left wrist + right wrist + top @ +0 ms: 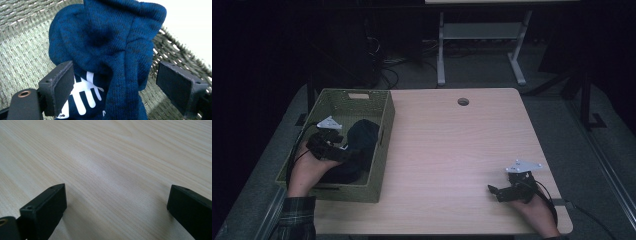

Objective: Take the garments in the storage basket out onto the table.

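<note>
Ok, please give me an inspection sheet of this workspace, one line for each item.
Surface: light wood table, bare, with a round hole near the far edge.
Job's things: dark blue knitted garment with white print, lying in the green woven basket at the table's left.
Clutter: nothing seen.
Grippers: left gripper inside the basket, jaws open around the garment; right gripper low over the bare table, jaws open, holding nothing.
Cables: black cable trailing from the left gripper.
Surroundings: dark room, grey floor, white table frame behind.

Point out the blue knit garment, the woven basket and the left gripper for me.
blue knit garment [110,42]: left gripper view, on its bunched knit folds.
woven basket [362,193]: high view, on its near wall.
left gripper [113,82]: left gripper view, midway between its open fingers.
</note>
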`<state>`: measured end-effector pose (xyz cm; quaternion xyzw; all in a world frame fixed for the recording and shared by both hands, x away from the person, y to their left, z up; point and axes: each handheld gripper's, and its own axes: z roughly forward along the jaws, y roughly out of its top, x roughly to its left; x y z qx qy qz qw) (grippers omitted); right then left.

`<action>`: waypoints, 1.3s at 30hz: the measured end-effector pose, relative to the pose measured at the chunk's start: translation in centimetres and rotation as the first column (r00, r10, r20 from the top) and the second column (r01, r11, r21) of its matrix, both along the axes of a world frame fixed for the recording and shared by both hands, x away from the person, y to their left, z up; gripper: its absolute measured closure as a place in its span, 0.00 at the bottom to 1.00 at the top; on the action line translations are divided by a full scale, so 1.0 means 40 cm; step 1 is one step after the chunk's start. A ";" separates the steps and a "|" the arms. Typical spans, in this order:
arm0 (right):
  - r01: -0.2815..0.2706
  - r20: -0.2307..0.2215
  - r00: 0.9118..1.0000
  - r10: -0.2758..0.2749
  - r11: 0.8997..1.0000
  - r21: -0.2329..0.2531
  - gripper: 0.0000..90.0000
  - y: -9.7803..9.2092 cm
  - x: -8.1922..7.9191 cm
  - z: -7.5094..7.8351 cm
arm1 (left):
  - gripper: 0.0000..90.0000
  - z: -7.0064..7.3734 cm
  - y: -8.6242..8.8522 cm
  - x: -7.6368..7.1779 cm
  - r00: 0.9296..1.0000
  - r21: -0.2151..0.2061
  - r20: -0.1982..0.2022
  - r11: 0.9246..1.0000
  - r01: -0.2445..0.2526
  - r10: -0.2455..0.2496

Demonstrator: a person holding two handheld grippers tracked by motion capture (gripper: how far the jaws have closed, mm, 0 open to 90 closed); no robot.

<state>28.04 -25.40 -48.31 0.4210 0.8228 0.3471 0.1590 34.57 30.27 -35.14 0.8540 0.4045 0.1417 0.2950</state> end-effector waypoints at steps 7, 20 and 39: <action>0.001 -0.001 1.000 -0.001 1.000 0.000 0.02 0.000 0.000 0.000 | 0.16 -0.021 -0.002 0.009 0.999 0.021 -0.045 1.000 0.007 -0.006; 0.002 -0.001 1.000 -0.002 1.000 0.000 0.02 0.000 0.000 0.000 | 0.16 -0.060 -0.018 0.029 0.995 0.084 -0.098 0.996 0.016 -0.008; 0.001 -0.001 1.000 -0.001 1.000 0.001 0.02 0.000 0.000 0.000 | 0.23 -0.098 -0.025 0.053 0.987 0.123 -0.158 0.992 0.036 -0.016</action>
